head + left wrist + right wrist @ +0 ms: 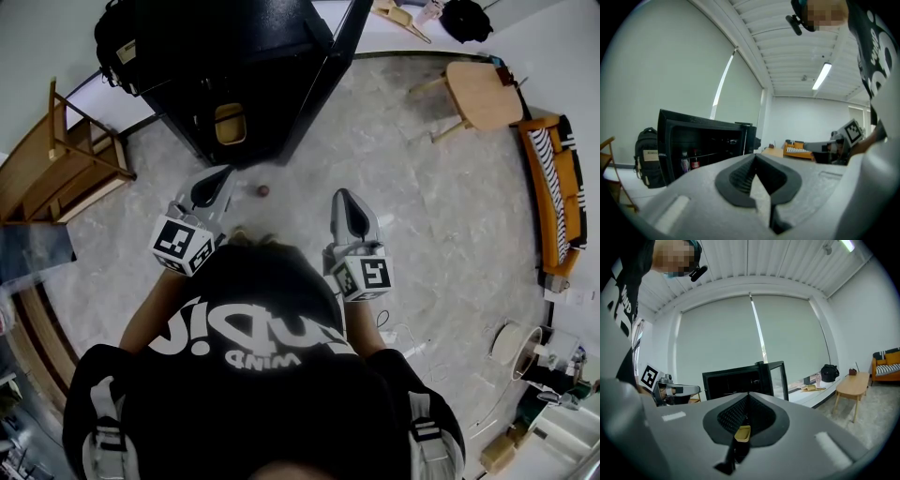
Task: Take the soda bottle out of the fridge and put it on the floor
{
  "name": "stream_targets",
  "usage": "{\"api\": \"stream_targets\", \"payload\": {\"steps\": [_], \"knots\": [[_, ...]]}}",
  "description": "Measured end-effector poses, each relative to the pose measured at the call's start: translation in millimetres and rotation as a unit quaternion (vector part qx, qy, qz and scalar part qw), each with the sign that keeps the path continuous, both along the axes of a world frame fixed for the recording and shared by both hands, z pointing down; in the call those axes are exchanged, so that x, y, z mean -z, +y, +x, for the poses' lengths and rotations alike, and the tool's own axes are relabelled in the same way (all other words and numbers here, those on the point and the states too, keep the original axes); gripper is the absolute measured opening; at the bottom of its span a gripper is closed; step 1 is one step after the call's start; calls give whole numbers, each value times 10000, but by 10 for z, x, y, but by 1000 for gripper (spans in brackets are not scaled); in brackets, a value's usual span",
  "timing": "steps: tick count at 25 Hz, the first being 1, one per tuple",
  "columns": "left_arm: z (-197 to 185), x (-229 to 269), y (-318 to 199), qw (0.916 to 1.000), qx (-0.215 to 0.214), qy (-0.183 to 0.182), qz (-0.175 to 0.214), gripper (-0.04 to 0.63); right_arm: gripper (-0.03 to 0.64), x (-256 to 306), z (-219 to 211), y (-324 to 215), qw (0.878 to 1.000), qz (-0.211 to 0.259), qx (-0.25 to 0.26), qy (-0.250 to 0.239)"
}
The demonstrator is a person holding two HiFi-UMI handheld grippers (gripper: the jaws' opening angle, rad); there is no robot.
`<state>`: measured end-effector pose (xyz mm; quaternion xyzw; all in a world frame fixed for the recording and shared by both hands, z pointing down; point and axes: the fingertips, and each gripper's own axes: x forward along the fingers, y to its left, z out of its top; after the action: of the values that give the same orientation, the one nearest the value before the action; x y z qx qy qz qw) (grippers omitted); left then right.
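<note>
We start at the left gripper (754,158): its dark ribbed fingers (739,177) are clenched tip to tip, with nothing between them. The right gripper (749,396) is clenched too. A small yellow patch shows low in its gap, and we cannot tell what that is. Both grippers hang about level, apart from everything.

Now outward. In the left gripper view the black open-fronted fridge (663,140) sits at the lower left of the frame. On its shelf (710,154) two small bottles stand upright, side by side: a clear bottle (685,162) and a red-labelled bottle (695,161). We take the red-labelled one for the soda. It lies ahead and left of those fingers, long axis vertical, so we judge the left gripper the nearer, with a level approach.

One caution: in the head view a small dark-red round thing (263,190) lies on the pale stone floor (394,159), just before the fridge. We cannot tell what it is.
</note>
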<state>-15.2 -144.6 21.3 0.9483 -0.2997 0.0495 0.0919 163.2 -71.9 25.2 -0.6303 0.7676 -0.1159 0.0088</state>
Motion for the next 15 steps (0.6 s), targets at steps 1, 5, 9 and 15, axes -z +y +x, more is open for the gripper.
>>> {"api": "stream_targets", "payload": {"steps": [1, 5, 9, 15], "knots": [[1, 0, 10, 10000, 25, 0, 6, 0, -5, 0, 7, 3, 10000, -1, 0, 3], [18, 6, 45, 10000, 95, 26, 11, 2, -5, -19, 40, 37, 9999, -133, -59, 14], [34, 38, 58, 9999, 149, 55, 37, 0, -5, 7, 70, 54, 9998, -133, -109, 47], [24, 56, 78, 9997, 228, 73, 46, 0, -5, 13, 87, 90, 9998, -119, -127, 67]]}}
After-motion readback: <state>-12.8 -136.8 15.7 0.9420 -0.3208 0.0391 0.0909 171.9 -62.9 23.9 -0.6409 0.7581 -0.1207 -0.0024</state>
